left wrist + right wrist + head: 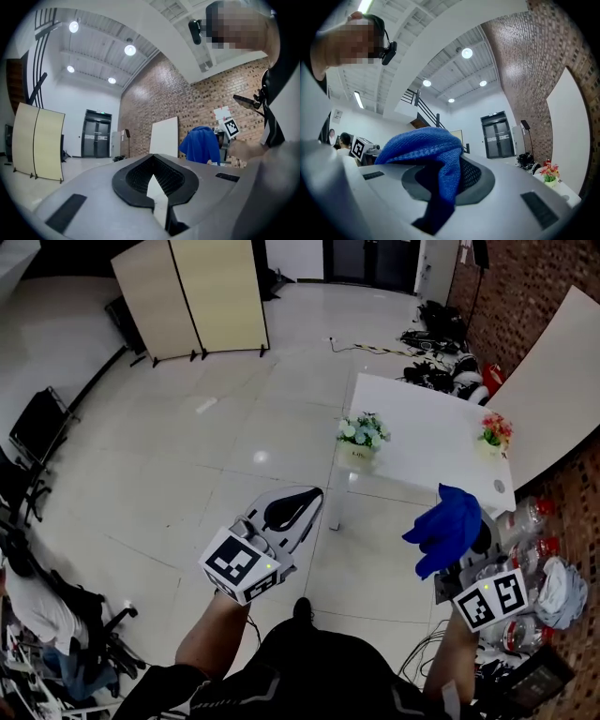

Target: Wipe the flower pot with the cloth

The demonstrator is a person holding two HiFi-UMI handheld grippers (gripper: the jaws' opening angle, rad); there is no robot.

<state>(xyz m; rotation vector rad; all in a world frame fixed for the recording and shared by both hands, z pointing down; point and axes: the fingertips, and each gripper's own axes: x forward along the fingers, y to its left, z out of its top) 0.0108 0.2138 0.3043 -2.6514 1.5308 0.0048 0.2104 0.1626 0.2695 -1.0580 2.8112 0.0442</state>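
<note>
Left gripper [305, 501] is up in front of us over the tiled floor, jaws closed together with nothing between them; the left gripper view shows the same, left gripper [153, 178] pads meeting and empty. Right gripper [469, 554] is clamped on the blue cloth [448, 526], which bunches above the jaws and droops over them. In the right gripper view the cloth [426, 145] covers most of the right gripper [450, 180], with a fold running down into the jaw slot. From the left gripper view we see the cloth [200, 144] off to the right, well apart from the left jaws. Neither gripper touches the other. We count two pots on the white table [422, 437] ahead: the near flower pot [358, 454], with white and green flowers, at the table's left edge, and the far flower pot [489, 446], with red and pink flowers, near the right side. We cannot tell which one is the task's. The far flower pot [549, 174] also shows low on the right in the right gripper view. Both grippers are short of the table, and the cloth is touching neither pot. A folding screen [192, 296] stands at the far end of the room, a white board [553, 390] leans on the brick wall, and plastic bottles [530, 517] lie on the floor at right.
</note>
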